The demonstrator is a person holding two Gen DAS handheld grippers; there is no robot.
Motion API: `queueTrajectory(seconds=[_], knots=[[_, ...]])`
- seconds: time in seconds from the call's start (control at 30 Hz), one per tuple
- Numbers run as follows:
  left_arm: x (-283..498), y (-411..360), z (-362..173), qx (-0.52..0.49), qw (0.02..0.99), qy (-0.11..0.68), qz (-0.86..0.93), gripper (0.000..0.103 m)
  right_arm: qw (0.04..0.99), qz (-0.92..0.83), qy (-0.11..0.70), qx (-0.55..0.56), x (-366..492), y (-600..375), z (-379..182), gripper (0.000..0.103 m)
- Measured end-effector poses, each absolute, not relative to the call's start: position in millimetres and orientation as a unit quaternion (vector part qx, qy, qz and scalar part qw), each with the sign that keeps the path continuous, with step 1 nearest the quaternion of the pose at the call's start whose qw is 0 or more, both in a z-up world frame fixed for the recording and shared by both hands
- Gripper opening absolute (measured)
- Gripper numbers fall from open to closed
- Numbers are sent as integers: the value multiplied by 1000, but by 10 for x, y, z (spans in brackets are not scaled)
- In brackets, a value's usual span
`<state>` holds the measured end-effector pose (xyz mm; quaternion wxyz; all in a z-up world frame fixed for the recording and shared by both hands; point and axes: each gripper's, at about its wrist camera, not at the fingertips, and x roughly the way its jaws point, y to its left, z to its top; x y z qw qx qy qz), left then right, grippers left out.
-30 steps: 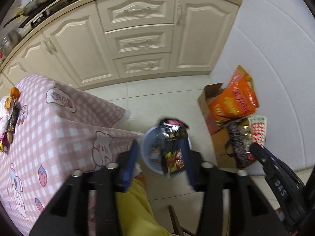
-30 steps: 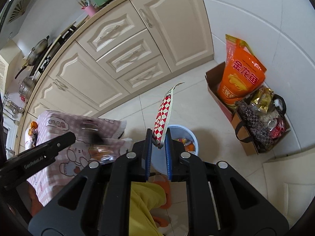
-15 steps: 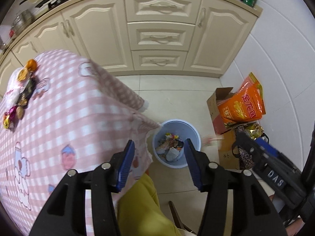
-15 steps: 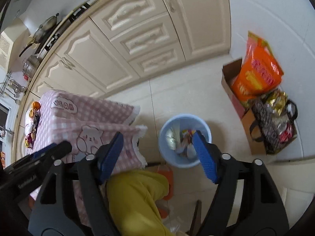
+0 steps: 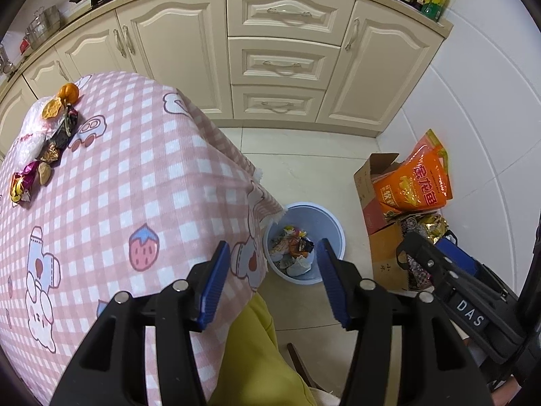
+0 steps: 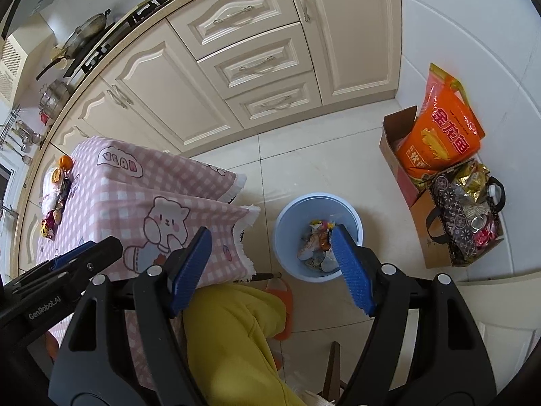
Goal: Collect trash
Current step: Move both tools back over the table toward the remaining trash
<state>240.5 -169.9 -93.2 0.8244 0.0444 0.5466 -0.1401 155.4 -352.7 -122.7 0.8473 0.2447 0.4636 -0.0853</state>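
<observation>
A light blue trash bin (image 5: 333, 226) stands on the floor by the table corner, with several wrappers (image 5: 294, 247) in it; it also shows in the right wrist view (image 6: 284, 233). My left gripper (image 5: 272, 279) is open and empty, high above the bin's near edge and the table corner. My right gripper (image 6: 272, 264) is open and empty, high above the floor just left of the bin. More wrappers and orange peel (image 5: 47, 142) lie at the far left of the pink checked tablecloth (image 5: 135, 176), also in the right wrist view (image 6: 55, 196).
Cream kitchen cabinets (image 5: 280, 64) line the far wall. A cardboard box with an orange bag (image 5: 416, 182) and a patterned bag (image 6: 463, 223) stand by the right wall. The person's yellow trouser leg (image 6: 233, 331) and orange slipper (image 6: 282, 301) are below the grippers.
Both grippers opened and let go: the dark snack packet left the left one and the red checked wrapper left the right one. Both grippers then rose; the left swung toward the table.
</observation>
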Motion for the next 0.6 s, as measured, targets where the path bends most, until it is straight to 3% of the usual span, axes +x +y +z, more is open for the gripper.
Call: queueTrajectory(seconds=[0.6], knots=[[2130, -1025, -649, 1, 846, 518, -125, 60, 865, -46, 454, 209, 1546, -2891, -899, 73]])
